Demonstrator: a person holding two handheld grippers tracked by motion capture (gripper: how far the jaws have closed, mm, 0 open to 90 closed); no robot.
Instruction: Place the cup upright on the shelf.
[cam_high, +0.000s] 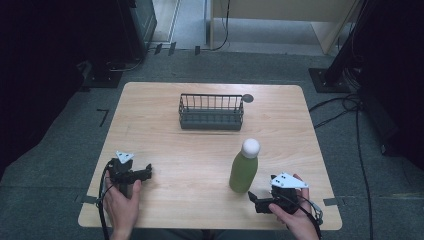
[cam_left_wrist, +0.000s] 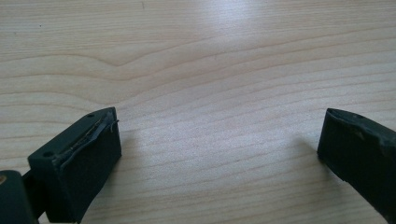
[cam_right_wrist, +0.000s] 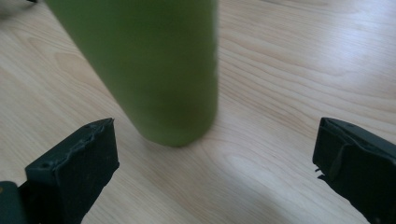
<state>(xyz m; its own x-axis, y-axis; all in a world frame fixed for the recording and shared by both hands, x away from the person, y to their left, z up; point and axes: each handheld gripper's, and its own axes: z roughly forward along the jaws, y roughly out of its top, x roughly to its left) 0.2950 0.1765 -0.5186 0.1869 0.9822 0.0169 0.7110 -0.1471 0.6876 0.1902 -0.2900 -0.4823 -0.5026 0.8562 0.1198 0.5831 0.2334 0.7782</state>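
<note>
Lining up the right gripper (cam_high: 257, 200), jaws wide apart, just short of the green bottle (cam_high: 243, 172) standing upright at the table's (cam_high: 165, 100) near right. Idling the left gripper (cam_high: 142, 173), jaws spread over bare wood. Probably needing to advance, then squeeze low. Waiting beyond: wire basket (cam_high: 211, 112).

Both hands are bare, with no sleeve showing at the forearms. The left gripper (cam_high: 145, 173) and the right gripper (cam_high: 253, 198) are black, each topped by a grey three-cornered plate and trailing a dark cable. Their jaws are blocky black pads with worn, ragged edges and small screw holes.
</note>
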